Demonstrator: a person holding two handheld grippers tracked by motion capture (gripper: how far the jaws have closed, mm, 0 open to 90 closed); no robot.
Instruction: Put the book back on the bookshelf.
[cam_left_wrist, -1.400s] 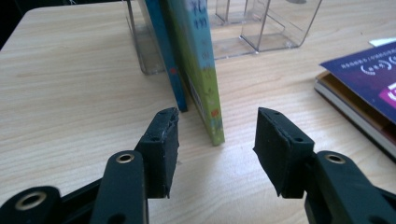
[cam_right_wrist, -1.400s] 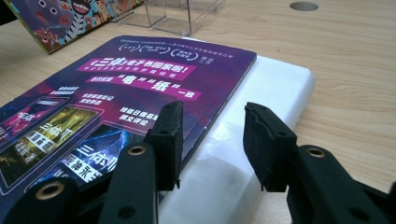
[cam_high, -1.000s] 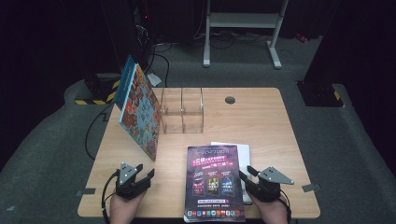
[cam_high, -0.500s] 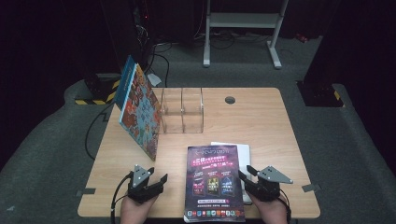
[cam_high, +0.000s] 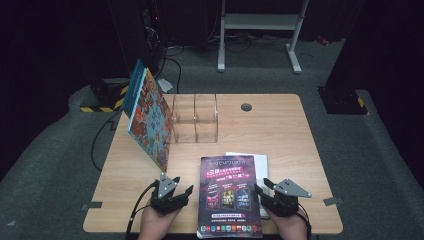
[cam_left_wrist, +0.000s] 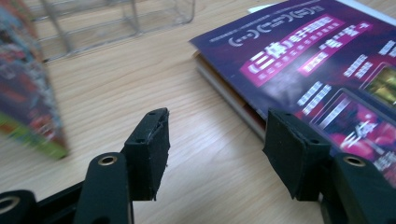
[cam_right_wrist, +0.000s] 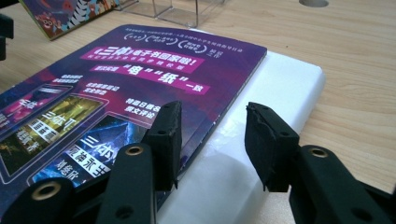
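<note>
A purple-covered book (cam_high: 230, 195) lies flat at the table's front middle, on top of a white book (cam_high: 262, 162) that juts out to its right. My left gripper (cam_high: 183, 184) hovers just left of the purple book; its jaws have just been closing slightly but stand open over bare wood (cam_left_wrist: 215, 140), with nothing between them and the book's spine (cam_left_wrist: 233, 98) beside the right jaw. My right gripper (cam_high: 262, 185) is open at the book's right edge (cam_right_wrist: 212, 126), one jaw over the purple cover (cam_right_wrist: 116, 93), the other over the white book (cam_right_wrist: 280, 93).
A colourful picture book (cam_high: 150, 120) leans upright against a clear acrylic divider stand (cam_high: 195, 117) at the back left. A round cable hole (cam_high: 246, 106) sits in the wooden table (cam_high: 280, 130) near the far edge. Dark floor and a white frame lie beyond.
My left gripper has moved right, from near the table's front left toward the purple book's left edge. The right gripper and the books have stayed put.
</note>
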